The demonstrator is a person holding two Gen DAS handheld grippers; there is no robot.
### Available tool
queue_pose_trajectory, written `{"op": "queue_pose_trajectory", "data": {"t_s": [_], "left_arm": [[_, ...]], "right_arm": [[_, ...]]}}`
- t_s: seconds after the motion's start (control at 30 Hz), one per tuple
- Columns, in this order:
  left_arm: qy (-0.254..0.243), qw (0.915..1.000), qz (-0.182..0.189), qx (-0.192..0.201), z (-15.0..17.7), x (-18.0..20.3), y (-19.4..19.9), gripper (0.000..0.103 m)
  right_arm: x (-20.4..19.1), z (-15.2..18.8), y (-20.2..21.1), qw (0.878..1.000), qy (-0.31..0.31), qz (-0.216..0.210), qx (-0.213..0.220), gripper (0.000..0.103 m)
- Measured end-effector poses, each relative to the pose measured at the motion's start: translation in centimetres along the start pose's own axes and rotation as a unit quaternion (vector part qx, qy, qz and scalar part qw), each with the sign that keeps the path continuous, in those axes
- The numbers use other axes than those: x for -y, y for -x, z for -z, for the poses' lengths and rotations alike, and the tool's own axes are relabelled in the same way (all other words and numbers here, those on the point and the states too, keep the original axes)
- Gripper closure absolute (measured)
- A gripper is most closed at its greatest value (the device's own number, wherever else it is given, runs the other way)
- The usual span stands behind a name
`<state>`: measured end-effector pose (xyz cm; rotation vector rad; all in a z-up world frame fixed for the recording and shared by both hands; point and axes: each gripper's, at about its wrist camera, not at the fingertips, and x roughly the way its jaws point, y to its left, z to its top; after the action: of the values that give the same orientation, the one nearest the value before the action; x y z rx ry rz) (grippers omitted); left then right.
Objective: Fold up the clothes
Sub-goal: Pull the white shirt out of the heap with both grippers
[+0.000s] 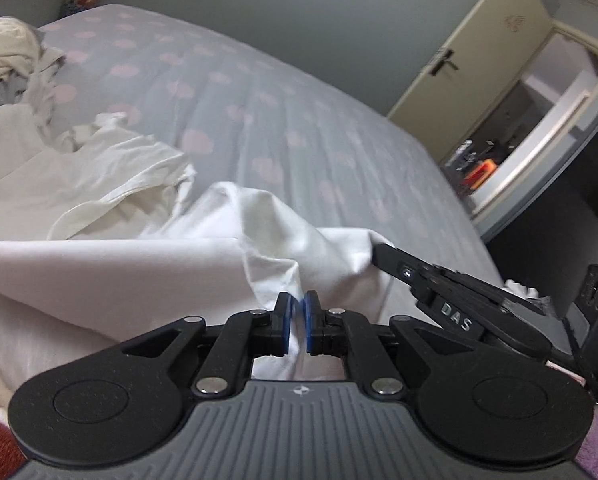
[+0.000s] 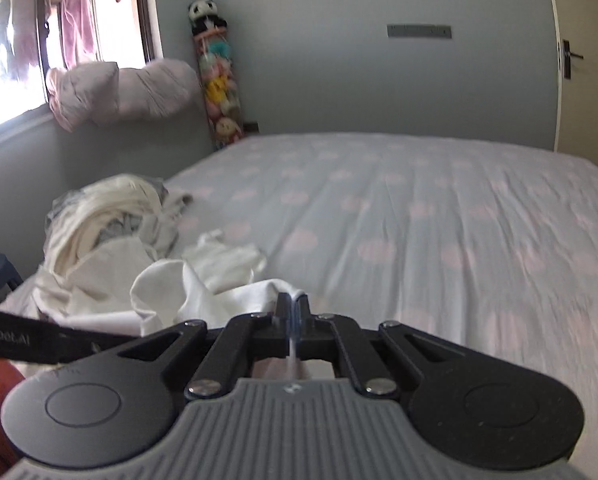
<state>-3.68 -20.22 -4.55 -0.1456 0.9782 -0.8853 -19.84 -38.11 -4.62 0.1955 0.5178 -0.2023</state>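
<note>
A white garment point(image 1: 147, 264) lies stretched across the near part of the bed. My left gripper point(image 1: 297, 308) is shut on a pinched fold of it between its blue pads point(image 1: 286, 322). My right gripper point(image 2: 293, 308) is shut on another edge of the same white garment point(image 2: 219, 300), with cloth running down between its jaws. In the left wrist view the right gripper point(image 1: 379, 254) shows as a black body at the right, its tip against the cloth. More crumpled white and cream clothes point(image 2: 111, 216) are piled at the left of the bed.
The bed point(image 2: 439, 220) has a grey sheet with pink spots, bare to the right and far side. A wall, a window with a bundled pink cloth point(image 2: 123, 94) and hanging plush toys point(image 2: 219, 80) stand behind. An open door point(image 1: 471, 52) is at the right.
</note>
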Motion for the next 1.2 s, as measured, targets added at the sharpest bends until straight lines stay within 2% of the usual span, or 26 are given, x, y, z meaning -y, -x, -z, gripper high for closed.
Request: {"op": "queue_pose_trajectory", "data": {"t_s": [0.1, 0.17, 0.23, 0.27, 0.33, 0.5, 0.6, 0.8, 0.9, 1.03, 1.2], "left_arm": [[0.009, 0.9994, -0.033, 0.002, -0.6, -0.6, 0.4, 0.086], [0.017, 0.9987, -0.048, 0.007, -1.0, -0.4, 0.7, 0.081], [0.029, 0.9977, -0.06, 0.012, -1.0, -0.9, 0.9, 0.075], [0.036, 0.997, -0.066, 0.016, -1.0, -1.4, 1.0, 0.068], [0.051, 0.9953, -0.079, 0.022, -0.9, -2.4, 1.1, 0.062], [0.097, 0.9895, -0.104, 0.023, -1.4, -5.8, 1.1, 0.062], [0.115, 0.9862, -0.117, 0.024, -1.8, -7.3, 1.1, 0.062], [0.131, 0.9819, -0.136, 0.013, -3.4, -10.0, 0.7, 0.061], [0.136, 0.9799, -0.145, 0.007, -4.8, -11.8, 0.5, 0.061], [0.123, 0.9769, -0.174, 0.008, -7.8, -14.2, 0.5, 0.061], [0.101, 0.9712, -0.215, 0.018, -11.8, -17.5, 0.8, 0.061]], "right_arm": [[-0.1, 0.9, -0.4, 1.0, -0.002, 0.003, -0.014, 0.098], [0.1, 0.8, -0.3, 1.0, 0.003, 0.013, -0.009, 0.093], [-0.1, 0.5, -0.5, 1.0, 0.009, 0.022, -0.002, 0.093], [-0.2, 0.3, -0.6, 1.0, 0.012, 0.023, -0.001, 0.088], [-0.4, -0.1, -0.9, 1.0, 0.018, 0.025, 0.001, 0.075], [-1.1, -0.2, -2.0, 1.0, 0.026, 0.001, -0.014, 0.072], [-2.2, -0.1, -3.3, 0.999, 0.03, -0.028, -0.034, 0.066], [-5.8, -0.2, -6.5, 0.991, 0.088, -0.077, -0.06, 0.06], [-7.2, -0.7, -8.7, 0.985, 0.125, -0.094, -0.071, 0.059], [-8.9, -1.6, -12.0, 0.974, 0.177, -0.114, -0.084, 0.049], [-10.8, -2.2, -16.1, 0.954, 0.248, -0.137, -0.098, 0.042]]}}
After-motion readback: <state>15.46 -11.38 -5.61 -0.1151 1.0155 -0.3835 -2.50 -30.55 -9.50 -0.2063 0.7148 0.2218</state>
